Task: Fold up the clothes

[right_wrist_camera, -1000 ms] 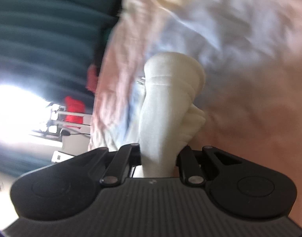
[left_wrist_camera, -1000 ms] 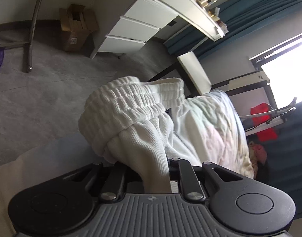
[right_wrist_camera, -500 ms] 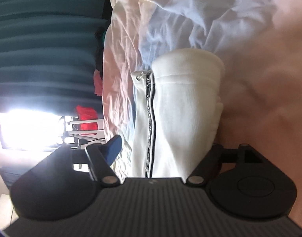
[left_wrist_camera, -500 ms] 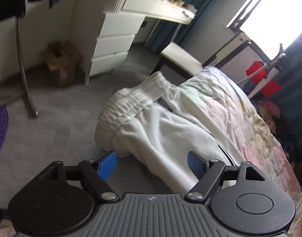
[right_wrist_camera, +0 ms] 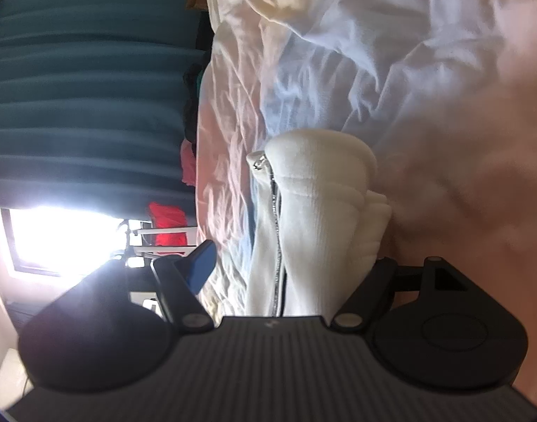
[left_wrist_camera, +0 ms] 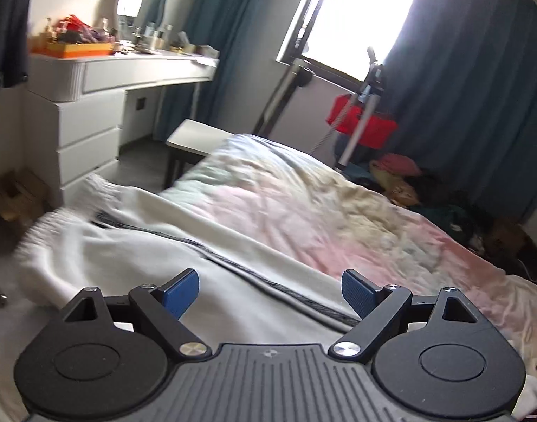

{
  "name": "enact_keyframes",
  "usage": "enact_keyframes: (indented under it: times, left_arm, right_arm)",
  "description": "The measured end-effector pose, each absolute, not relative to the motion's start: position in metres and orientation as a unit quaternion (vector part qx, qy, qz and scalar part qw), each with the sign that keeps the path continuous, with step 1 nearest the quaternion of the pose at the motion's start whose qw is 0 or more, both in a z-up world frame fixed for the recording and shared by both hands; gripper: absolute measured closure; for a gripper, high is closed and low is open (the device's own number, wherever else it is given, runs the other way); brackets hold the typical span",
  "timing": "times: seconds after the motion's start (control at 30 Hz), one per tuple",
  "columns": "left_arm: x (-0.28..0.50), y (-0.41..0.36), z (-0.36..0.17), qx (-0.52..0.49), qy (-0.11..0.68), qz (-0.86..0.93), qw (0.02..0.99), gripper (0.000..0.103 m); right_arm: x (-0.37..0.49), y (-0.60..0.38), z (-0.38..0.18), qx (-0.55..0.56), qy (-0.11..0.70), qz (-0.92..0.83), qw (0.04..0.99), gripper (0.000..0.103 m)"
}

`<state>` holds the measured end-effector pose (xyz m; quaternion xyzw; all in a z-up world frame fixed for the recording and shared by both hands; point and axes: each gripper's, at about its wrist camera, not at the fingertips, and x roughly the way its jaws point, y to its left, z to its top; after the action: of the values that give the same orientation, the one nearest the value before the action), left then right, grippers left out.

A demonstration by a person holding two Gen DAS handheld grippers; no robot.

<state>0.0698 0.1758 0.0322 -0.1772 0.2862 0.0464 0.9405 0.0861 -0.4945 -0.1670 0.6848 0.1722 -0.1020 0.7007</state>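
I had two grippers out and one garment to deal with. My left gripper (left_wrist_camera: 270, 290) was opening, its two blue pads (left_wrist_camera: 182, 292) spreading apart above the white zip-up garment (left_wrist_camera: 135, 256), pinching nothing. That single garment lay stretched along the near edge of the bed (left_wrist_camera: 338, 218), its ribbed hem hanging toward the white drawer unit (left_wrist_camera: 85, 140), which showed three drawers. My right gripper (right_wrist_camera: 293, 263) stood spread as well; the garment's folded end (right_wrist_camera: 317, 204), with one zipper (right_wrist_camera: 277, 232), sat between the fingers, unpinched. One bright window (left_wrist_camera: 356, 17), dark curtains (left_wrist_camera: 479, 88) at its two sides
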Motion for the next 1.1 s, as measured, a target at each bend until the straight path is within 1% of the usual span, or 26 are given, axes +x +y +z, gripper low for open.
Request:
enact_keyframes:
  times: [0.17,0.3,0.4,0.47,0.5,0.57,0.7,0.77,0.9,0.97,1.0,1.07,1.1]
  left_arm:
    - [0.103,0.113,0.004,-0.157,0.31,0.019,0.937,0.013]
    - [0.121,0.071,-0.032,-0.135,0.329,0.013,0.934,0.014]
    - [0.135,0.044,-0.06,-0.104,0.338,0.007,0.935,0.014]
    - [0.141,0.033,-0.079,-0.076,0.345,0.009,0.936,0.014]
    - [0.141,0.031,-0.086,-0.064,0.349,0.01,0.935,0.014]
    - [0.141,0.029,-0.097,-0.04,0.354,0.012,0.934,0.014]
    - [0.14,0.014,-0.111,0.04,0.36,0.017,0.932,0.014]
    - [0.141,0.01,-0.116,0.054,0.363,0.02,0.93,0.013]
    - [0.142,0.014,-0.12,0.049,0.365,0.02,0.929,0.011]
    - [0.139,0.014,-0.12,0.05,0.362,0.02,0.93,0.011]
    - [0.139,0.015,-0.119,0.052,0.361,0.019,0.931,0.011]
    - [0.139,0.016,-0.119,0.049,0.362,0.019,0.931,0.01]
    - [0.139,0.017,-0.118,0.045,0.363,0.019,0.931,0.01]
  right_arm:
    - [0.09,-0.501,-0.17,0.667,0.194,-0.099,0.712,0.028]
    - [0.097,-0.503,-0.173,0.638,0.238,-0.104,0.725,0.028]
    - [0.099,-0.503,-0.176,0.63,0.253,-0.11,0.726,0.031]
    - [0.101,-0.503,-0.178,0.625,0.259,-0.11,0.728,0.03]
    - [0.102,-0.503,-0.179,0.624,0.259,-0.108,0.73,0.028]
    - [0.103,-0.504,-0.179,0.62,0.254,-0.102,0.735,0.028]
    - [0.108,-0.505,-0.176,0.605,0.247,-0.106,0.75,0.028]
    - [0.112,-0.503,-0.172,0.587,0.25,-0.117,0.761,0.028]
    - [0.123,-0.498,-0.165,0.549,0.259,-0.13,0.784,0.028]
    - [0.125,-0.496,-0.159,0.529,0.26,-0.139,0.796,0.033]
    - [0.126,-0.494,-0.156,0.517,0.263,-0.147,0.801,0.037]
    - [0.129,-0.489,-0.149,0.493,0.264,-0.158,0.814,0.043]
    - [0.13,-0.487,-0.145,0.485,0.26,-0.164,0.819,0.05]
